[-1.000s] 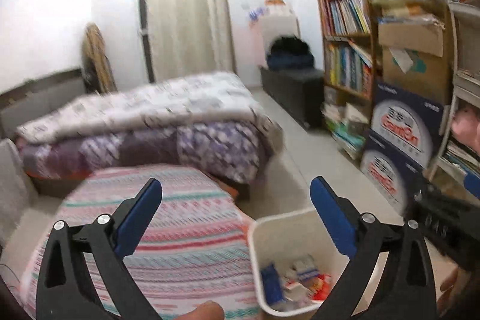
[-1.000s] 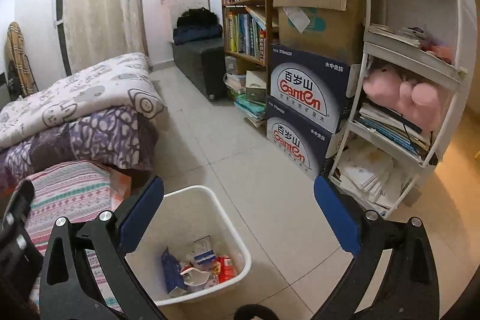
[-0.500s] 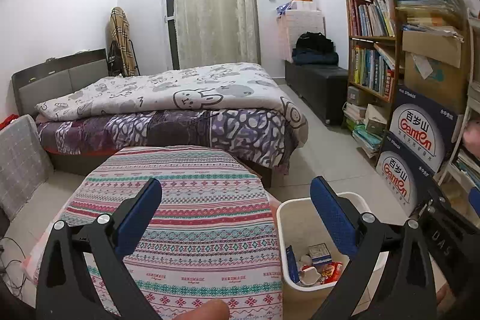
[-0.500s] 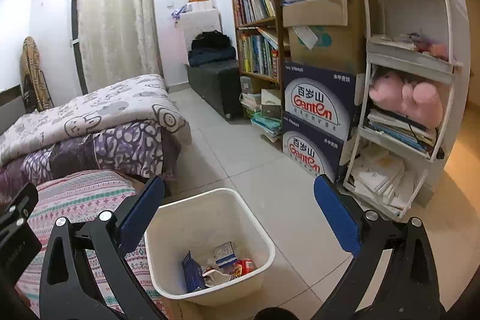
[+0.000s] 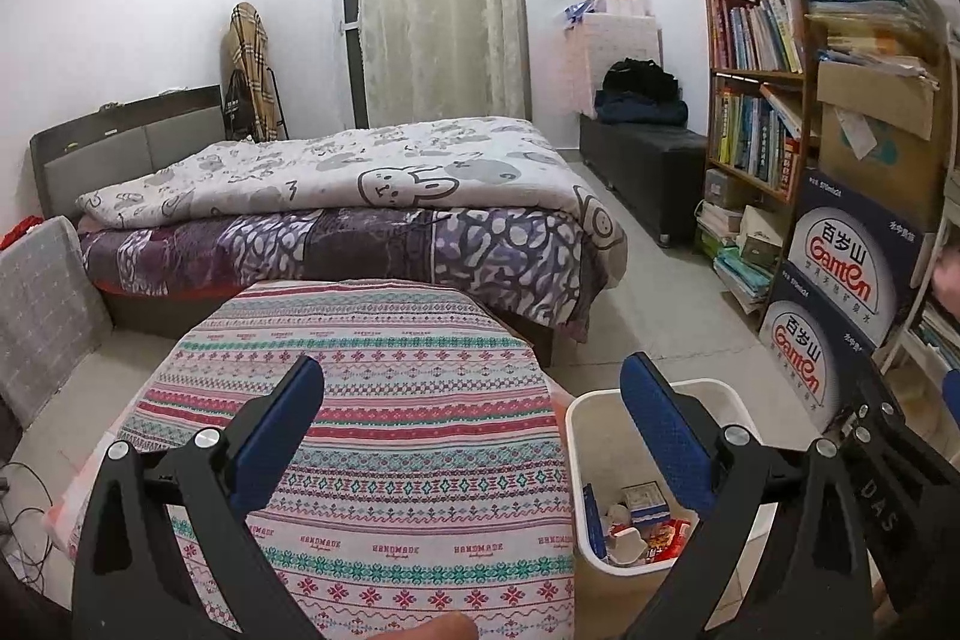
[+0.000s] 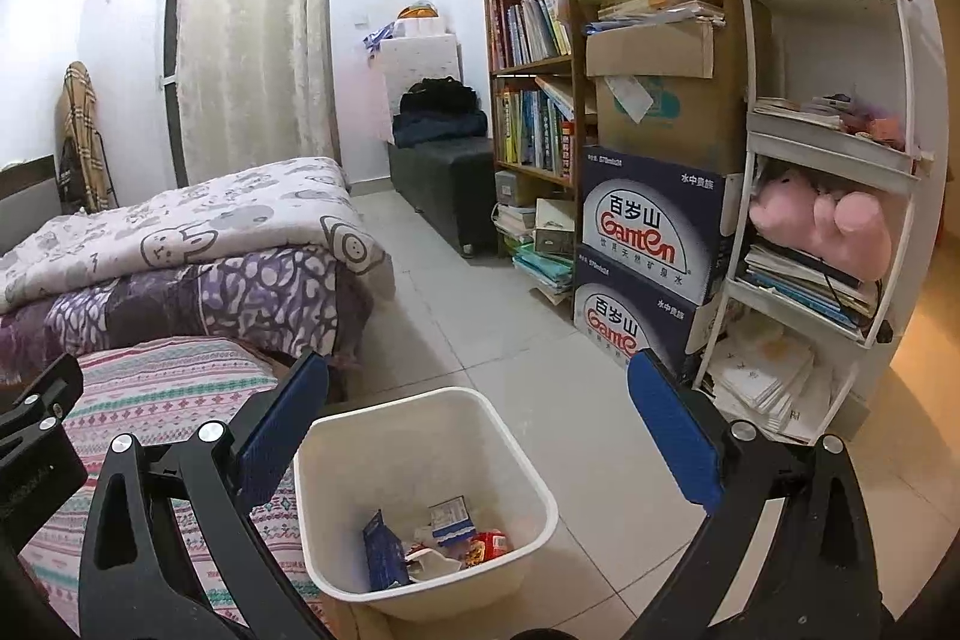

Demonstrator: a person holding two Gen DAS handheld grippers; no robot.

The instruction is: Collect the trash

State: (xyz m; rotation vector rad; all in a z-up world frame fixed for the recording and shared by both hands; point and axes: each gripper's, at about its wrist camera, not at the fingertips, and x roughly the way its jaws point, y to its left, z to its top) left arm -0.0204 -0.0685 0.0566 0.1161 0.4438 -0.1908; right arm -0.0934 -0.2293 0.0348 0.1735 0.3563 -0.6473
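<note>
The white bin [image 6: 420,496] stood on the tiled floor [image 6: 540,340] just beside the bench [image 5: 372,400], whose striped cloth read "HANDMADE", and the trash [image 6: 432,544] lay in its bottom: a blue packet, a small carton, a red wrapper. Stacked boxes [image 6: 648,232] printed "Ganten" stood by the bookshelf [image 6: 534,88]. The left gripper [image 5: 471,400] and right gripper [image 6: 477,400] hung above, blue fingers [image 6: 672,436] spread wide, holding and touching nothing.

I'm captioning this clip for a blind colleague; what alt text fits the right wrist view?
The open, empty right gripper hovers over a white trash bin on the tiled floor, with wrappers lying in its bottom. A patterned tablecloth and a bed sit left; crowded bookshelves stand right.
</note>
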